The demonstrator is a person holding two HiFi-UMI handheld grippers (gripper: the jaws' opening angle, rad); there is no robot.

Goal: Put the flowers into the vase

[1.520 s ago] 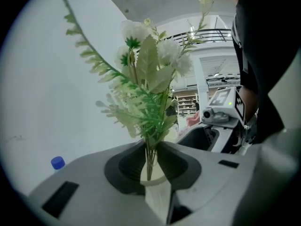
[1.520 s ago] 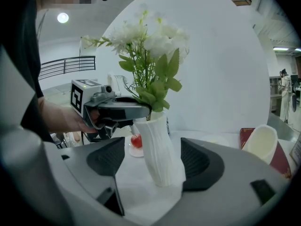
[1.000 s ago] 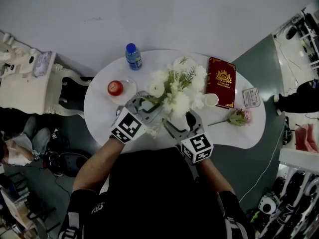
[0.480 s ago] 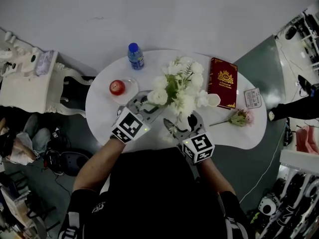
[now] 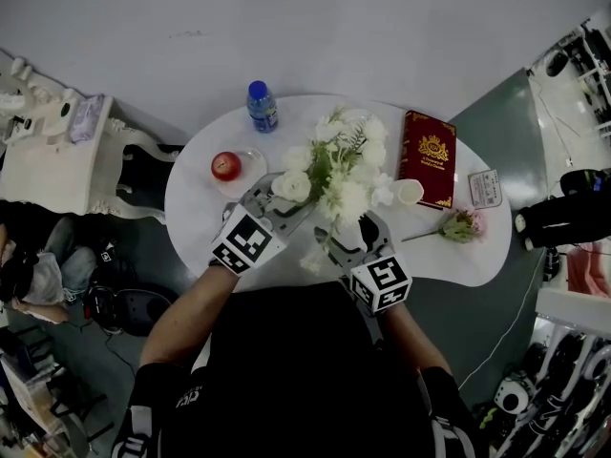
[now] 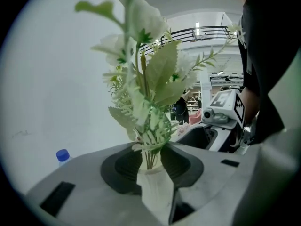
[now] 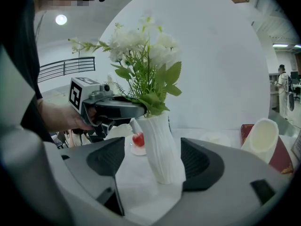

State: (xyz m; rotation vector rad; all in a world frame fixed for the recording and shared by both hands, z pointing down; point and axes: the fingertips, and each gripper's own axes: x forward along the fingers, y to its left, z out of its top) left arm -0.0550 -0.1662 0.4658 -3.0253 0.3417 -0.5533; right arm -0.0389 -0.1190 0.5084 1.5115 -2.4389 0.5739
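Observation:
A bunch of white flowers (image 5: 344,165) with green leaves stands in a white ribbed vase (image 7: 162,145) near the table's front edge. My left gripper (image 6: 150,161) sits at the vase's mouth (image 6: 153,192). The thin stems run up between its pads without being pressed, and its jaws have just been opening. My right gripper (image 7: 153,161) is open around the vase's lower body, with a wide gap on the left side. In the head view the blooms hide the vase. A single pink flower (image 5: 460,223) lies on the table to the right.
On the white oval table (image 5: 200,222) are a blue-capped bottle (image 5: 259,106), a red apple on a small plate (image 5: 225,166), a red book (image 5: 425,156), a pale cup (image 5: 408,191) and a card (image 5: 482,187). A white ornate cabinet (image 5: 57,160) stands at left.
The flower heads have shifted a little toward the table's far side and stand more upright. Both hands stay where they were.

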